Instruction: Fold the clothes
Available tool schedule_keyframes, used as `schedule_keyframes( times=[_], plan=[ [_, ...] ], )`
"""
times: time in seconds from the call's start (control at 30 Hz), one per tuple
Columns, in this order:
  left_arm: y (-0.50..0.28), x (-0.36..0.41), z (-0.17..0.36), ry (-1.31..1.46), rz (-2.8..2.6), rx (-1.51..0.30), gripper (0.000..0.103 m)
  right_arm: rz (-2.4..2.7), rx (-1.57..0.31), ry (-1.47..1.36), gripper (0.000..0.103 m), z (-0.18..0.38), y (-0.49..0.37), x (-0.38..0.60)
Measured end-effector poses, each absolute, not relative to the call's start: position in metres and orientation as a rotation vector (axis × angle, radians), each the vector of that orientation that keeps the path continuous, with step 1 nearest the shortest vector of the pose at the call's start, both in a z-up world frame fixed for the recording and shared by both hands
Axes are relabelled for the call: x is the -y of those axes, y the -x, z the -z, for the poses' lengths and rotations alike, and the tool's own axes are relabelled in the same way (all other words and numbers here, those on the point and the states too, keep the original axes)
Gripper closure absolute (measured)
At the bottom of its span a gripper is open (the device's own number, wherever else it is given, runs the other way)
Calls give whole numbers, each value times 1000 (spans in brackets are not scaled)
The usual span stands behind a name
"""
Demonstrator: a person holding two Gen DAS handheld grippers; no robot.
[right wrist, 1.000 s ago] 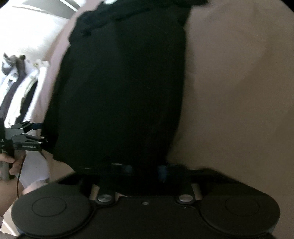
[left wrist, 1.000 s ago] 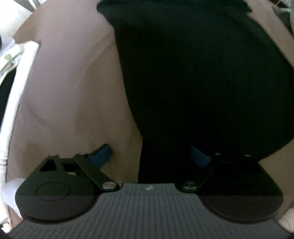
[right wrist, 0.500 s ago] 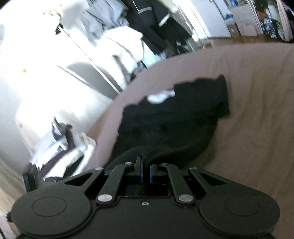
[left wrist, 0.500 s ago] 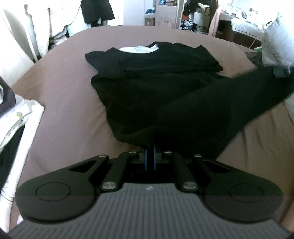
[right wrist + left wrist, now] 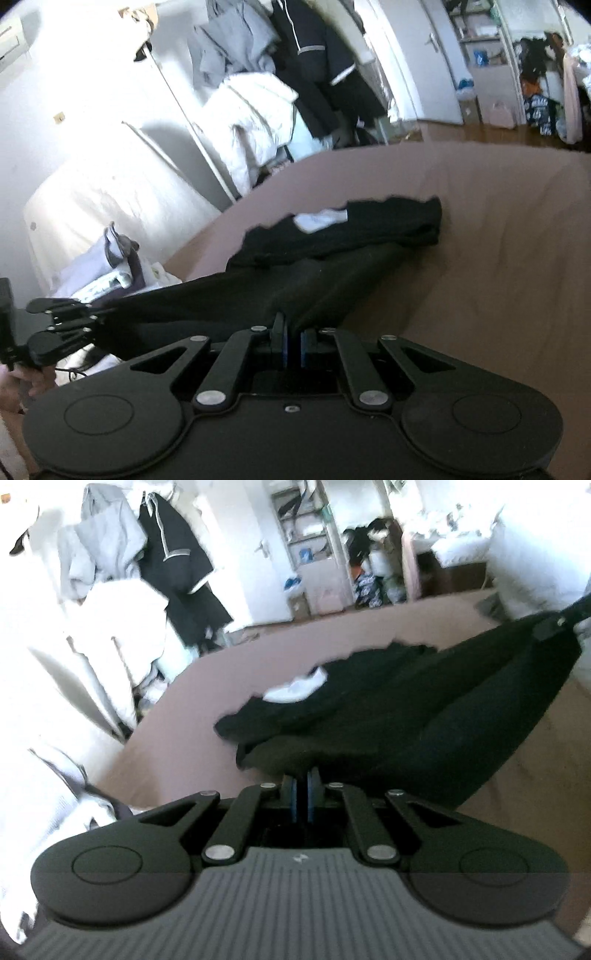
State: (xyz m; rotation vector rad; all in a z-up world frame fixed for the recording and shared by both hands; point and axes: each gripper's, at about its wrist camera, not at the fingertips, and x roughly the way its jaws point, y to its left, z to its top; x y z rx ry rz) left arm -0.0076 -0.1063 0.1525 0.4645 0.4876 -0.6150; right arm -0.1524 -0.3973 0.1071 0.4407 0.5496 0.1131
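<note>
Shirt [image 5: 424, 716] in black lies mid-frame on the bed [image 5: 177, 734], its far half flat with a white neck label showing, its near hem lifted off the sheet. Left hand-held gripper [image 5: 302, 794] is clamped on one hem corner at lower centre of its view; right hand-held gripper [image 5: 291, 345] is pinched on the other corner, cloth stretched taut between the two. Judging by this, the fold is at its start: the sleeves look already tucked in, and the hem remains to be carried up toward the collar and laid down. Hanging clothes [image 5: 295, 55] fill the upper left of the right view.
</note>
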Motion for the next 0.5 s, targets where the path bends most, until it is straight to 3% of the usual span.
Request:
schedule_keyframes(
  times=[0.5],
  plan=[
    [77, 60, -241, -577, 731, -555, 98, -307, -628, -695, 95, -144, 261, 390]
  ],
)
